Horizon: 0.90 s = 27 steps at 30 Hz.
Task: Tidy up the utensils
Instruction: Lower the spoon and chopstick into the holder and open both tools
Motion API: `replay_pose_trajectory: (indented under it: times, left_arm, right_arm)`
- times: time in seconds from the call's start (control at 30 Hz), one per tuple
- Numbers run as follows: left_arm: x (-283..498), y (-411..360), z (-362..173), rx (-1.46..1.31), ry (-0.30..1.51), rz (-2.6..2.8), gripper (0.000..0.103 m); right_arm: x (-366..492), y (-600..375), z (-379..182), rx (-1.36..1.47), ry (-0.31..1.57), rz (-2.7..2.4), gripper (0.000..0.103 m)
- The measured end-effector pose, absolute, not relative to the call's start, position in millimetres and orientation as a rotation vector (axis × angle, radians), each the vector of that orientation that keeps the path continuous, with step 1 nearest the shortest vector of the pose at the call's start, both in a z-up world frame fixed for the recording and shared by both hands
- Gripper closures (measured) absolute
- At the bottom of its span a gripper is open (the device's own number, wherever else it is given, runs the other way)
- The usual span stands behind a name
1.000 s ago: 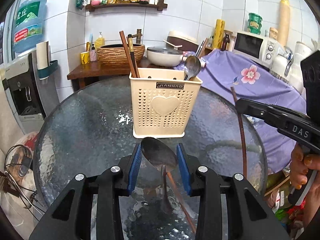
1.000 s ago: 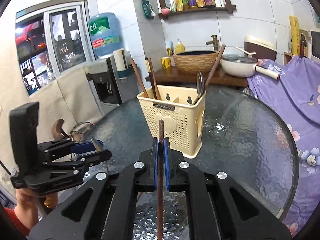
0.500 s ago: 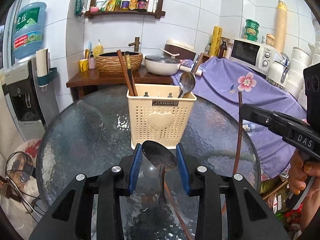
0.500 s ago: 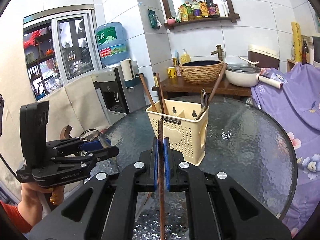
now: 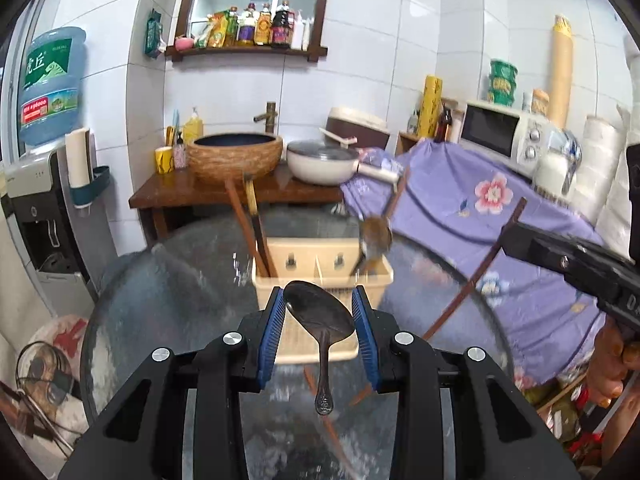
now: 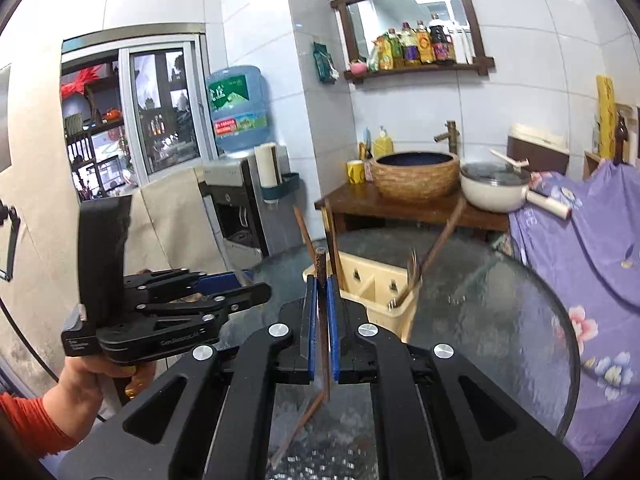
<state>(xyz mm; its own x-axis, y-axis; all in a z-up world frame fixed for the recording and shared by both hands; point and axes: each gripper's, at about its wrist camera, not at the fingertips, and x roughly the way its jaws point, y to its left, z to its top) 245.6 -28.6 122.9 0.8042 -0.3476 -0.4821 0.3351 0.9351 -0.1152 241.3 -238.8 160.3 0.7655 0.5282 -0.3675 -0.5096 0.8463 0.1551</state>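
Note:
My left gripper point(image 5: 318, 300) is shut on the bowl of a dark metal spoon point(image 5: 320, 320), whose handle hangs down toward me above the glass. Just behind it stands the cream perforated utensil holder point(image 5: 320, 264), with brown chopsticks point(image 5: 250, 232) in its left compartment and a spoon point(image 5: 376, 236) in its right. My right gripper point(image 6: 321, 284) is shut on a brown chopstick point(image 6: 320, 264) that stands nearly upright, in front of the holder point(image 6: 368, 284). In the left wrist view the same chopstick point(image 5: 480, 272) slants at the right.
The holder sits on a round textured glass table point(image 5: 160, 288). Another brown chopstick point(image 5: 332, 436) lies on the glass below my left gripper. Behind are a wooden sideboard point(image 5: 180, 196) with a basin and pot, a purple flowered cloth point(image 5: 460, 208) and a water dispenser point(image 6: 236, 208).
Both grippers have risen with their utensils, so the holder now sits lower in both views and its inside shows. The spoon's handle has come clear of the glass.

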Motion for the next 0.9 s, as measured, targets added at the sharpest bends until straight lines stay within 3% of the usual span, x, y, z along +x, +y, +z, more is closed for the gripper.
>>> replay_pose_trajectory:
  times: [0.3, 0.5, 0.9]
  left_arm:
    - [306.8, -32.4, 193.9, -0.092, 0.438, -0.313, 0.069]
    - [339.9, -41.3, 198.1, -0.096, 0.424, -0.259, 0.069]
    - [348.0, -52.6, 108.6, -0.042, 0.530, -0.250, 0.069]
  right_arm:
    - [288.7, -230.2, 241.8, 0.033, 0.353, 0.519, 0.097]
    - [319.3, -231.4, 274.5, 0.024, 0.290, 0.437, 0.097]
    - [364.7, -230.0, 177.0, 0.078, 0.468, 0.417, 0.097]
